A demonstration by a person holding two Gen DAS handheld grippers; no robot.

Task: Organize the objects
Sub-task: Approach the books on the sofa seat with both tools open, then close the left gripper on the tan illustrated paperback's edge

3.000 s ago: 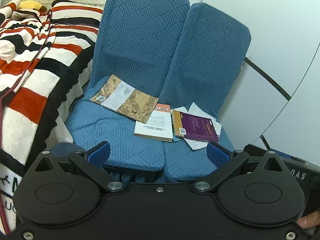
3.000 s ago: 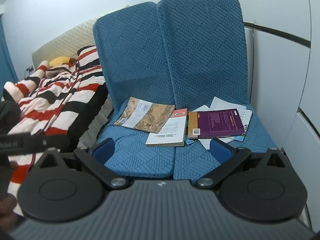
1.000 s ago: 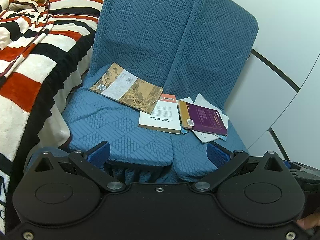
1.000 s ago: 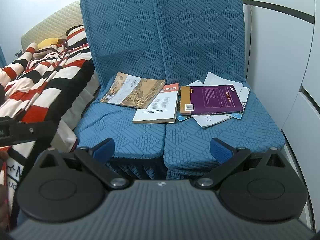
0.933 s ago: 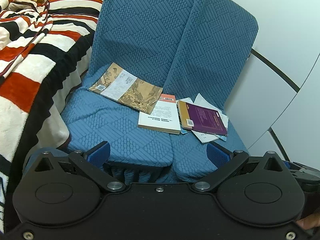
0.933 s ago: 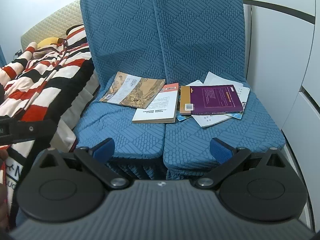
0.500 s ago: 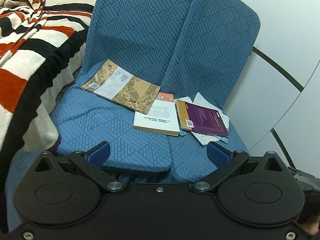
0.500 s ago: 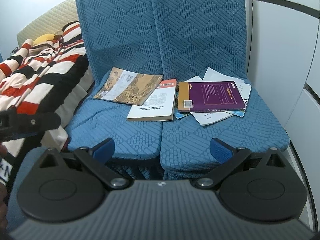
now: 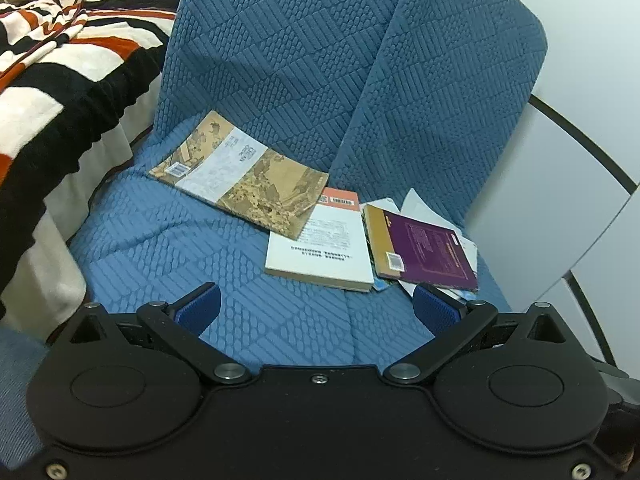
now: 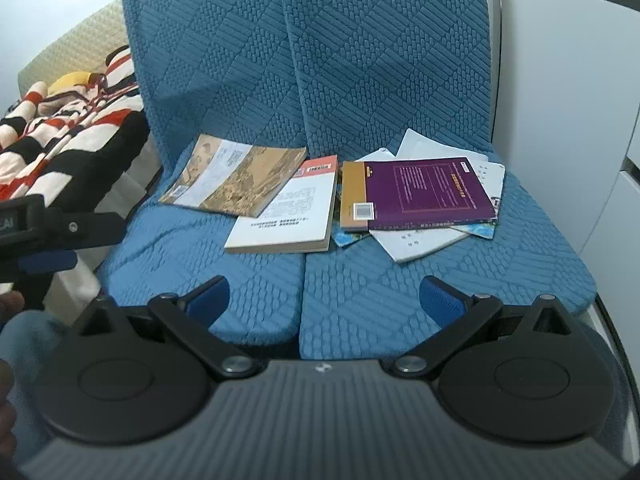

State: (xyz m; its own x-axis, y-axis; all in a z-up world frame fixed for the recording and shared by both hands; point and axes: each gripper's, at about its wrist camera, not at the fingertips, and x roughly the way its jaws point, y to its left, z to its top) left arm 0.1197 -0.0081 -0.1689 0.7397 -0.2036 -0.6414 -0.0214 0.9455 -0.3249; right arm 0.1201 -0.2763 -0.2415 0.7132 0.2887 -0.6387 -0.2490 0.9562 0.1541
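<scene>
I hold my left gripper (image 9: 316, 306) low at 6 o'clock with its blue-padded fingers (image 9: 199, 309) spread wide, holding and touching nothing, hanging over the front edge of the seat. My right gripper (image 10: 323, 296) is the same: jaws wide apart, empty, blue pads (image 10: 439, 300) above the seat's front edge, clear of every book. Ahead of both lies the blue quilted two-part seat cushion (image 9: 168, 248) with its tall blue quilted backrests (image 9: 304, 64) rising toward 12 o'clock. At 9 to 10 o'clock a red, black and white striped fleece blanket (image 9: 52, 76) drapes just beside the seat. The books are scattered across the back half of the seat. The largest, a thin tan book with an old landscape painting on its cover (image 9: 240, 178), lies at 11 o'clock with one corner resting on the white paperback with an orange-red top band (image 9: 322, 246), which straddles the seam between the two cushions. Just to its right, toward 1 o'clock, a purple book with a gold spine band (image 10: 416, 194) sits on top of loose white sheets of paper (image 10: 420, 242) and a thin light-blue patterned booklet (image 10: 346, 237), which poke out beneath it. A white panelled wall (image 10: 560, 92) stands at 3 o'clock. In the right wrist view the left gripper's black body shows at 9 o'clock.
</scene>
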